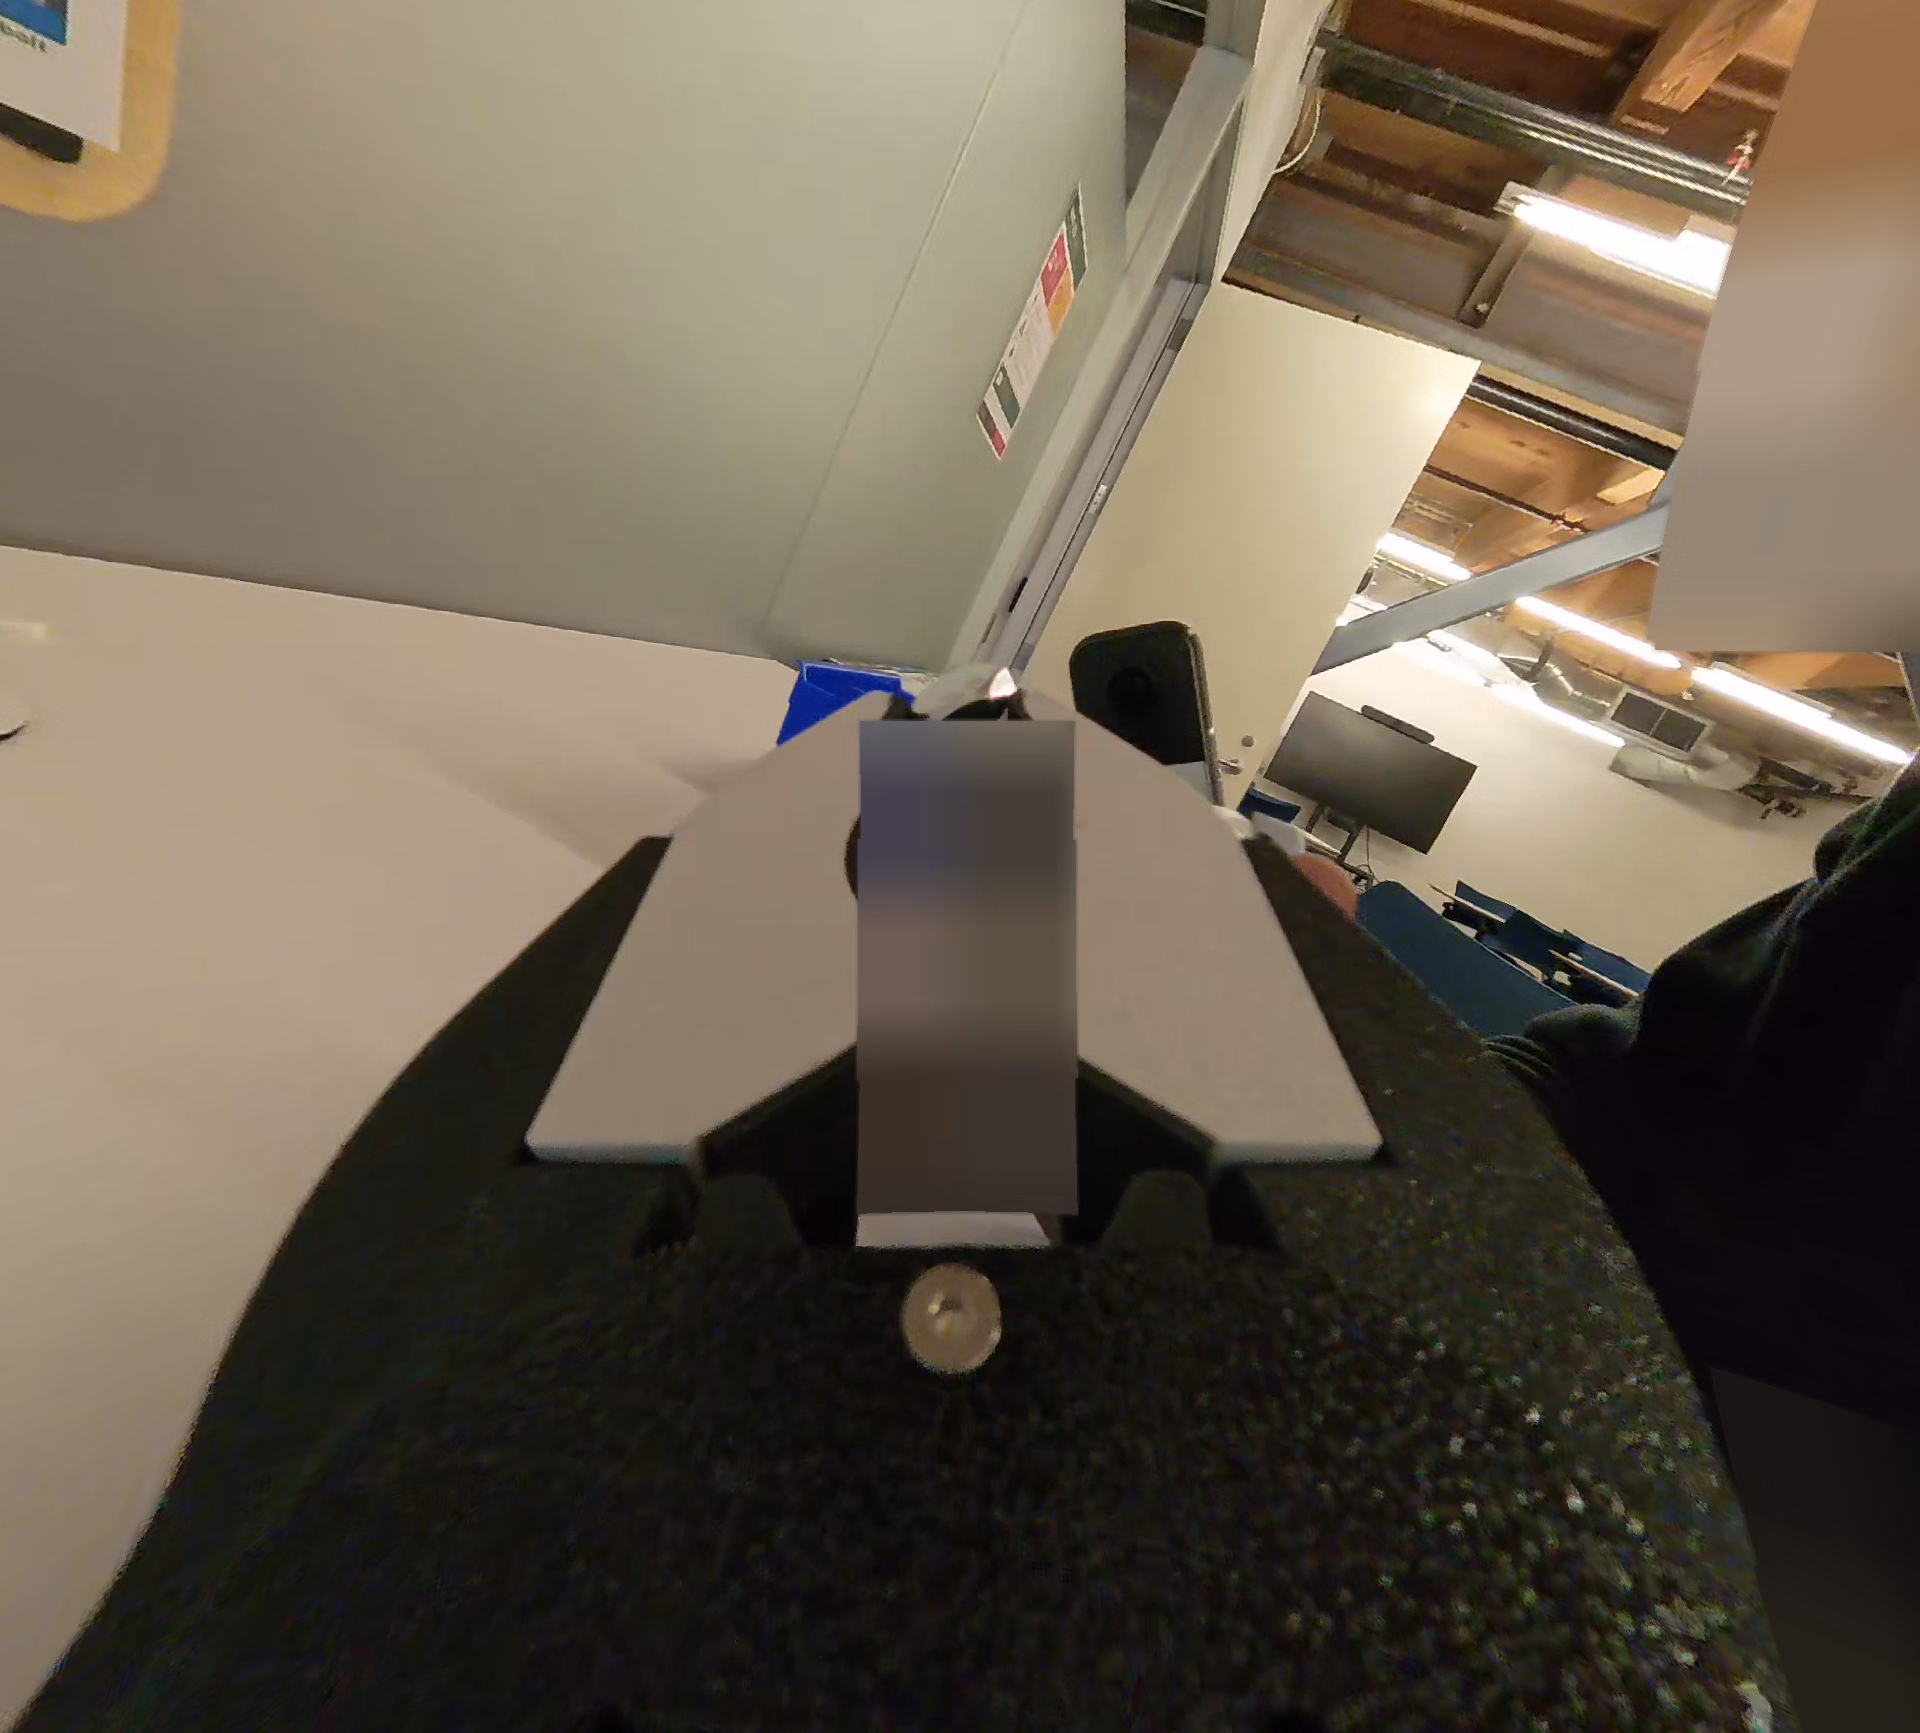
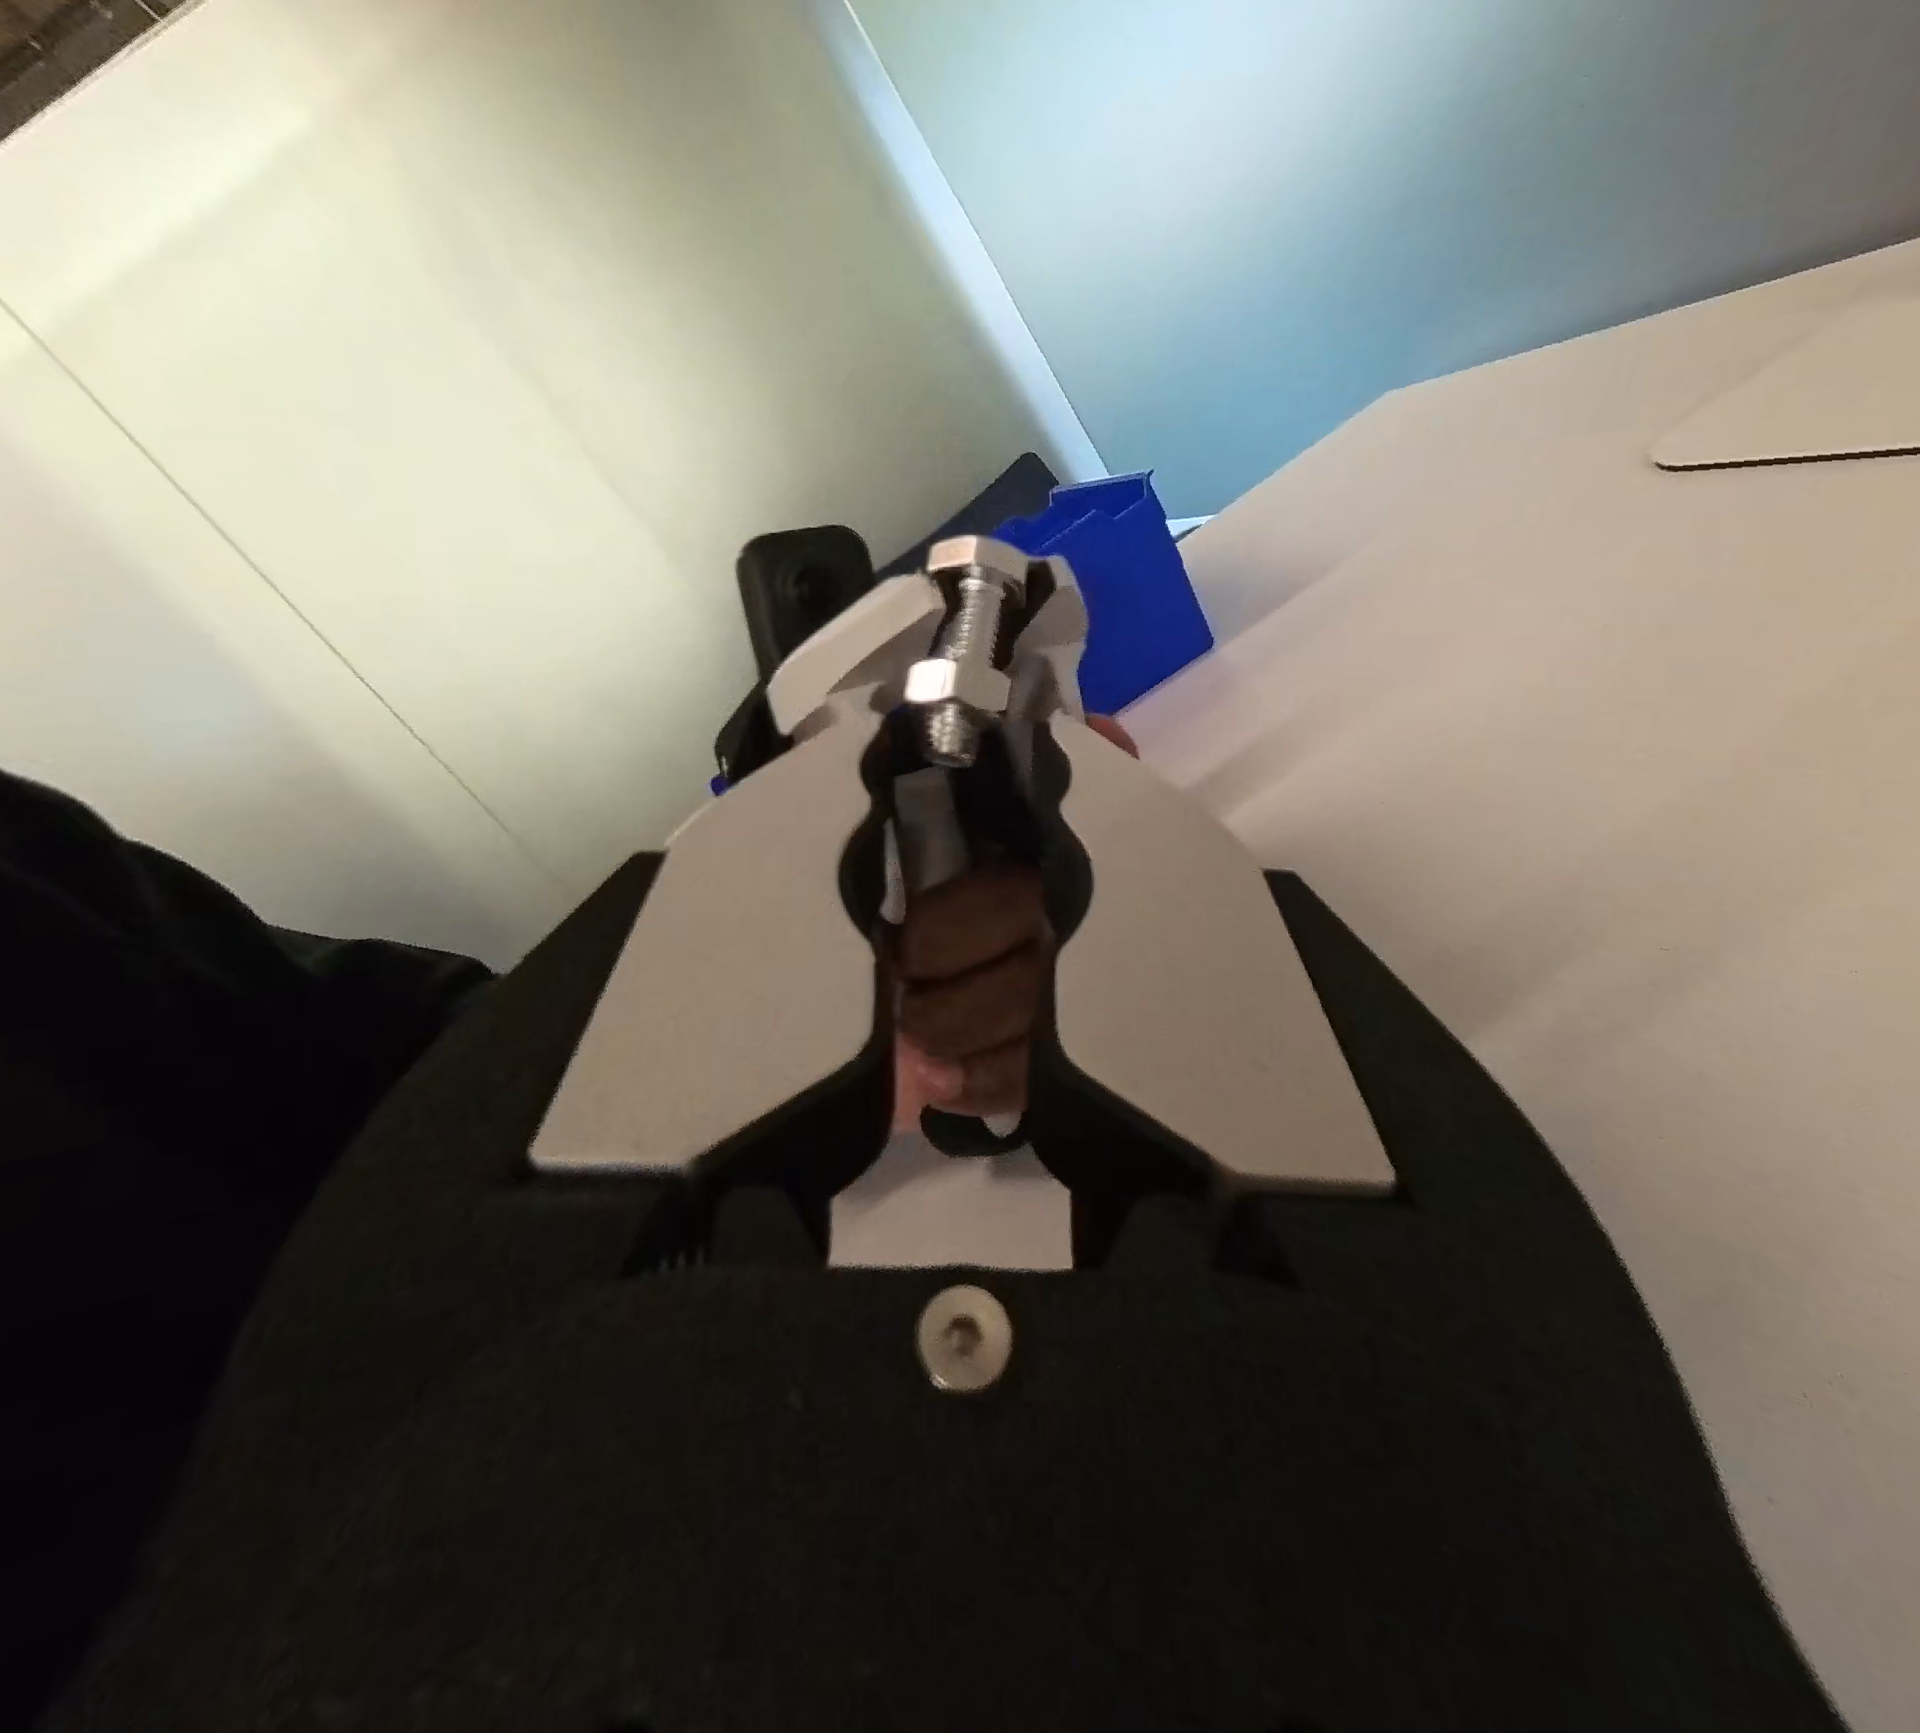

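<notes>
A silver bolt (image 2: 971, 613) with a hex nut (image 2: 951, 681) on its thread is held in the air between the two grippers. In the right wrist view the left gripper (image 2: 961, 629) is shut on the bolt's shank just under the head. My right gripper (image 2: 951, 717) is closed on the nut at its fingertips, facing the left one. In the left wrist view only the bolt's head (image 1: 971, 686) shows beyond the left gripper (image 1: 971, 722). A blurred patch covers the gap between its fingers. The right gripper's black camera body (image 1: 1138, 696) sits just behind.
A blue bin (image 2: 1127, 603) stands at the edge of the white table (image 2: 1558, 644) and also shows in the left wrist view (image 1: 826, 696). A flat white board (image 2: 1818, 416) lies on the table. A hand (image 2: 961, 966) and a dark sleeve (image 2: 156, 1008) are close by. A wall is behind. Left and right tips are no more than a few centimetres apart.
</notes>
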`<act>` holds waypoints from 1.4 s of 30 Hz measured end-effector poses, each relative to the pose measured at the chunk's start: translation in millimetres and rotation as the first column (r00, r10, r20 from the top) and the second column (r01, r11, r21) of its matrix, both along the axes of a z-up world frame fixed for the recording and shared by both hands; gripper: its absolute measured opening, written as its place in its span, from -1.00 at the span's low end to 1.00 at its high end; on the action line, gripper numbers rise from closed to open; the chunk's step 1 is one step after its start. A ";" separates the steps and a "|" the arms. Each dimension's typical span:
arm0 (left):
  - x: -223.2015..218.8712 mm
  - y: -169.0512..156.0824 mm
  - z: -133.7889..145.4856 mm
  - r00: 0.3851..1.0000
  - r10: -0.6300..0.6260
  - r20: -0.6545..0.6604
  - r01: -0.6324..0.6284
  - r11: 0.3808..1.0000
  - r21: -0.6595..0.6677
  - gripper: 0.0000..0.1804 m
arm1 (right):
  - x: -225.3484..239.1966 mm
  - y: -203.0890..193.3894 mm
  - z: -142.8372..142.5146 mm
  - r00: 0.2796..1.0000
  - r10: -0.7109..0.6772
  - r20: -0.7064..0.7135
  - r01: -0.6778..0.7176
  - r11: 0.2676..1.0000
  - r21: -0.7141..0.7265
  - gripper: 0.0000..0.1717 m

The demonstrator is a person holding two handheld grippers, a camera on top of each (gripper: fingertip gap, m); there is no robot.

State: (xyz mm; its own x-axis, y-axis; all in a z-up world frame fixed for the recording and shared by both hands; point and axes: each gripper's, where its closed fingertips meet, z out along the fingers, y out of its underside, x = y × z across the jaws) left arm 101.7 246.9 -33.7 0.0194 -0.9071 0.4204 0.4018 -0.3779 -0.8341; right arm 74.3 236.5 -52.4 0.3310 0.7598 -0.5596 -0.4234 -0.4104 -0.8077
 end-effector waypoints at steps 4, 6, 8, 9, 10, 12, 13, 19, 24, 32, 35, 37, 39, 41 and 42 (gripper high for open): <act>1.8 -0.6 -1.1 1.000 -0.011 -0.009 0.011 1.000 0.003 -0.81 | 2.1 0.2 1.6 1.000 -0.010 0.001 0.010 1.000 0.013 -0.80; 2.0 -1.0 -1.9 1.000 -0.018 -0.015 0.018 1.000 0.003 -0.81 | 2.5 0.1 0.9 1.000 -0.014 0.014 0.013 1.000 0.019 -0.80; 2.2 -1.1 -3.6 0.999 -0.019 -0.036 0.020 1.000 0.014 -0.79 | 3.2 0.1 -0.6 0.999 -0.021 0.042 0.020 0.999 0.036 -0.80; 2.0 -1.7 -4.1 0.999 -0.027 -0.045 0.028 0.999 0.022 -0.79 | 3.5 -0.4 -0.8 0.998 -0.023 0.061 0.020 0.999 0.050 -0.80; 1.6 -2.5 -4.6 0.998 -0.037 -0.055 0.039 0.999 0.031 -0.80 | 3.5 -0.9 -1.2 0.996 -0.023 0.086 0.017 0.998 0.066 -0.81; -0.2 -4.7 -6.7 0.994 -0.067 -0.090 0.072 0.996 0.055 -0.80 | 3.4 -2.3 -3.3 0.988 -0.018 0.152 0.003 0.995 0.100 -0.80; -1.3 -5.5 -8.9 0.989 -0.081 -0.121 0.090 0.993 0.071 -0.80 | 3.5 -2.9 -5.1 0.982 -0.015 0.189 -0.007 0.993 0.115 -0.80; -14.9 -22.1 -34.0 0.899 -0.246 -0.364 0.301 0.948 0.103 -0.67 | 2.1 -21.0 -26.6 0.867 0.076 0.493 -0.199 0.959 0.201 -0.81; -23.1 -46.6 -49.0 0.796 -0.401 -0.454 0.475 0.878 0.056 -0.66 | 2.6 -41.8 -44.6 0.739 0.111 0.665 -0.364 0.896 0.255 -0.81; -23.9 -66.7 -63.3 0.698 -0.461 -0.548 0.572 0.819 0.040 -0.75 | -2.6 -52.6 -56.5 0.673 0.106 0.732 -0.444 0.849 0.286 -0.81; -24.0 -67.5 -65.3 0.690 -0.456 -0.562 0.572 0.819 0.038 -0.75 | -1.8 -52.3 -50.8 0.697 0.102 0.710 -0.434 0.847 0.305 -0.81; -24.2 -65.2 -66.6 0.689 -0.451 -0.567 0.563 0.826 0.027 -0.72 | -1.3 -52.2 -47.3 0.712 0.098 0.695 -0.427 0.846 0.318 -0.81; -25.2 -62.6 -68.4 0.686 -0.444 -0.577 0.554 0.832 0.019 -0.71 | -1.2 -51.2 -45.4 0.720 0.090 0.688 -0.419 0.847 0.327 -0.81; -26.1 -62.6 -70.1 0.678 -0.444 -0.586 0.555 0.832 0.013 -0.71 | -1.4 -50.3 -44.5 0.724 0.081 0.685 -0.412 0.847 0.336 -0.81; -26.1 -63.6 -71.0 0.673 -0.445 -0.591 0.560 0.829 0.013 -0.71 | -1.3 -49.5 -43.1 0.730 0.074 0.679 -0.405 0.847 0.344 -0.81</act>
State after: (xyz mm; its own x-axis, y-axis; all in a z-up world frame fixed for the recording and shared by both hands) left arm 75.6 183.3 -104.6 -0.2914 -0.9030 0.3158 -0.3442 -0.2090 -0.9153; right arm 73.0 187.0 -95.4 0.2415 0.9626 0.1229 0.3011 0.0461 -0.9525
